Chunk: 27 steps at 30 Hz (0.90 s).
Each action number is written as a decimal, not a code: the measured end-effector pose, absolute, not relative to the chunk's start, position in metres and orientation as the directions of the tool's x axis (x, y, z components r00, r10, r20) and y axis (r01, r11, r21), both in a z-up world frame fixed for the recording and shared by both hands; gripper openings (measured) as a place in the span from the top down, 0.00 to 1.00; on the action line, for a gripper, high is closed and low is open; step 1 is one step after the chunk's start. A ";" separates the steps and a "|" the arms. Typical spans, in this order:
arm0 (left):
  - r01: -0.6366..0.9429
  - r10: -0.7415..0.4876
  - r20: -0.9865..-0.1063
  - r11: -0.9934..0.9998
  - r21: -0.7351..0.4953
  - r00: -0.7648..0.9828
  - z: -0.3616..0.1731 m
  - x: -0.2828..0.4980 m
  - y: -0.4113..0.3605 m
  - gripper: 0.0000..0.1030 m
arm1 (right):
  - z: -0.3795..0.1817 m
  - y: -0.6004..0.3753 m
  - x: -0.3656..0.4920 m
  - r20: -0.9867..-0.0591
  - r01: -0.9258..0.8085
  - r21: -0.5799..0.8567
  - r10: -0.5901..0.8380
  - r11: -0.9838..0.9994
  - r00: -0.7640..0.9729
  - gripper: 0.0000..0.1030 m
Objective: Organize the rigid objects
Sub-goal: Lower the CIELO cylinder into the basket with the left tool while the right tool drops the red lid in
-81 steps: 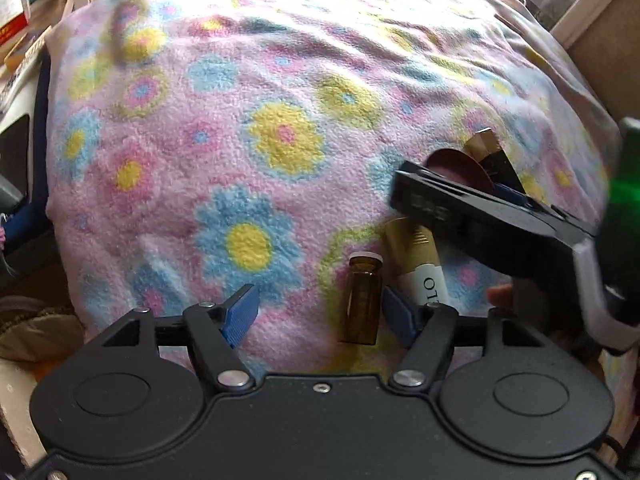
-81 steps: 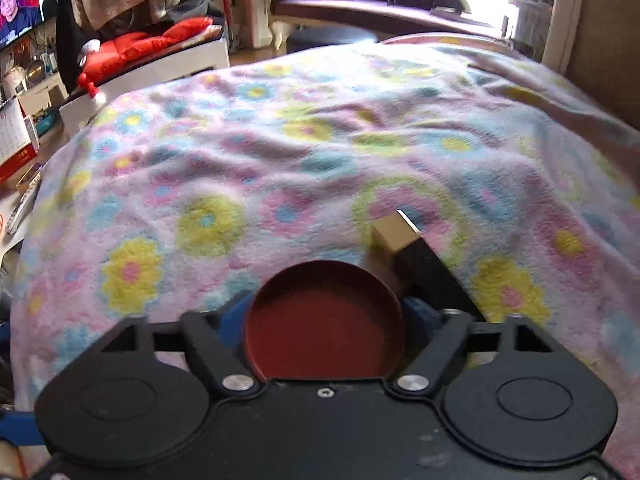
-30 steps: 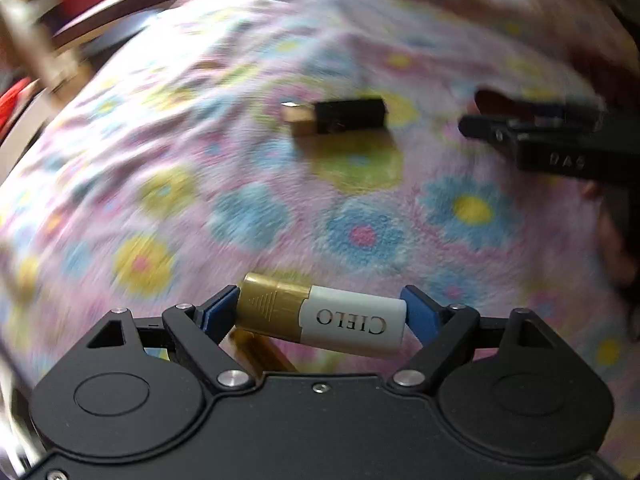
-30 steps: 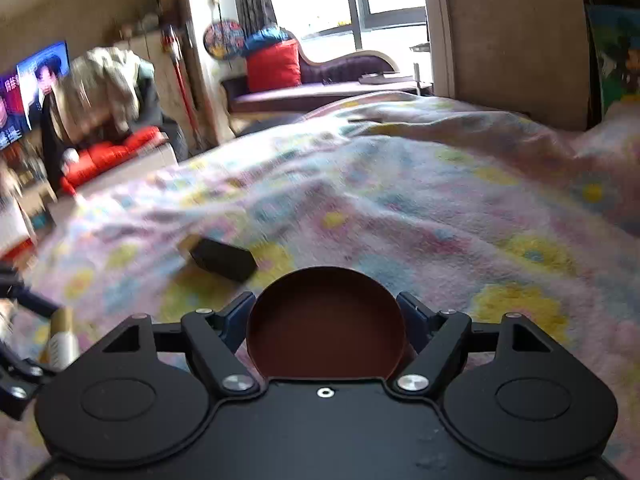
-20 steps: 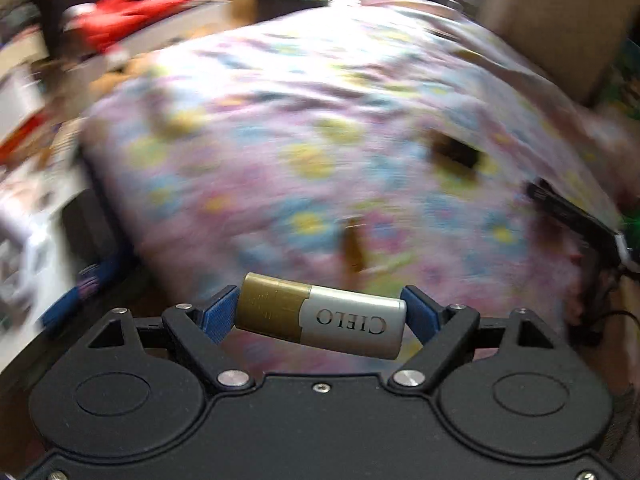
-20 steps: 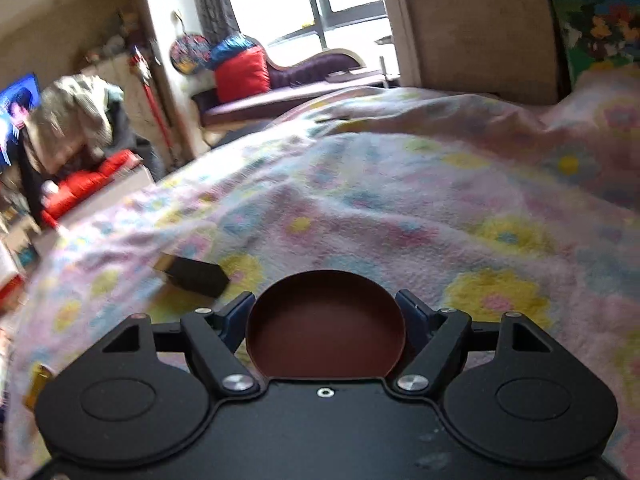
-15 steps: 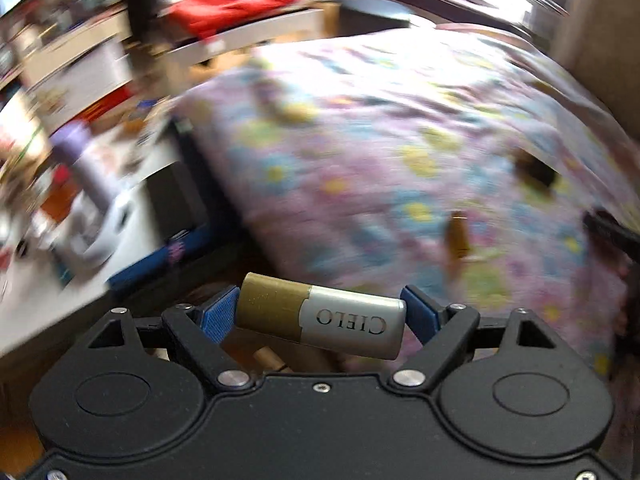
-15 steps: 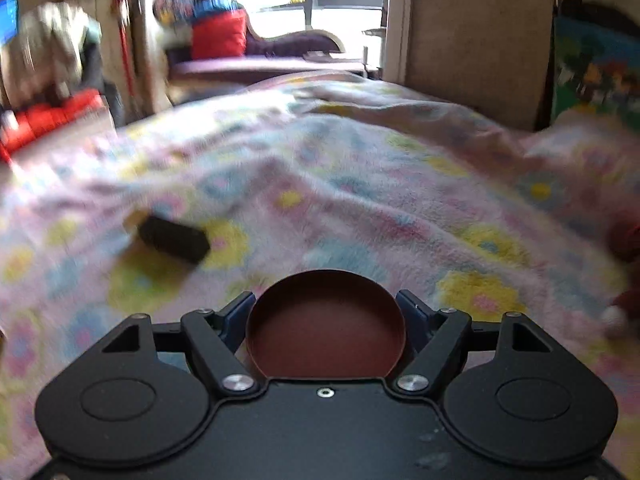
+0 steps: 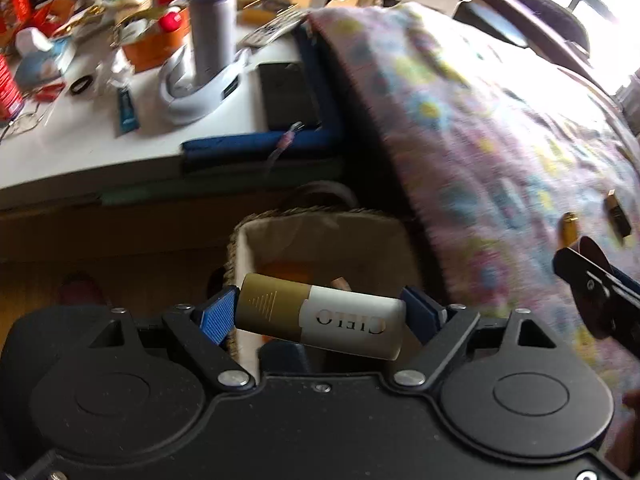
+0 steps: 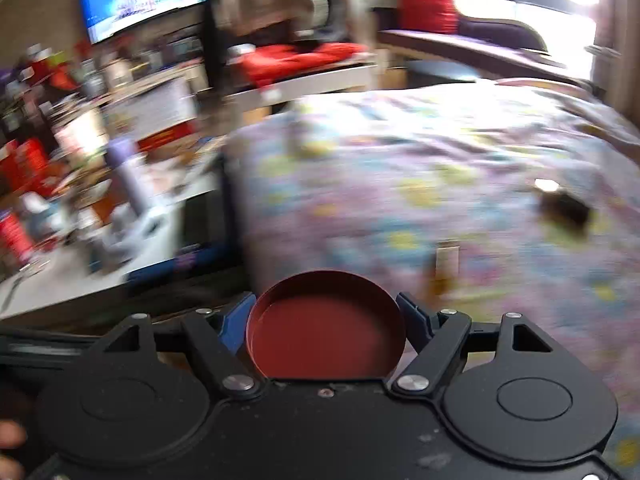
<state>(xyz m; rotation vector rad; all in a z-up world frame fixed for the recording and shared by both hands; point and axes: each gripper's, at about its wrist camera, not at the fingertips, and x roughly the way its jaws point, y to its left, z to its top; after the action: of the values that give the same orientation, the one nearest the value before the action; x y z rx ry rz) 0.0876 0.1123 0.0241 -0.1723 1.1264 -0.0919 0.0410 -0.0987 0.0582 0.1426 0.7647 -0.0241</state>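
The left tongs are squeezing a gold and white tube sideways between the blue pads; the gold end is pointing to 9 o'clock and the white end to 3 o'clock; the tube is hanging right over a woven basket that is sitting on the floor beside the bed; the basket is showing a pale cloth lining and some blurry things inside.

The right tongs are gripping a round red lid by its rim, hollow side facing up; from the left camera these tongs are poking in at 3 o'clock, over the flowery blanket.

A small brown bottle and a black and gold box are lying on the blanket near each other, at about 2 o'clock from the tube; at 11 o'clock a purple flask is standing on a messy white counter.
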 end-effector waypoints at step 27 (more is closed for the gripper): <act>-0.075 -0.074 -0.926 0.991 -0.110 0.371 0.005 0.105 0.114 0.21 | 0.006 -0.042 0.032 -0.810 -0.081 0.034 0.075 0.996 0.581 0.26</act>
<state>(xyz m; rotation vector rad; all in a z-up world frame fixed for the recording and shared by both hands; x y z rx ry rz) 0.1048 0.1142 0.0051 -0.1414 1.1924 0.0006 0.0319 -0.0419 0.0057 -0.0069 0.9461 0.0911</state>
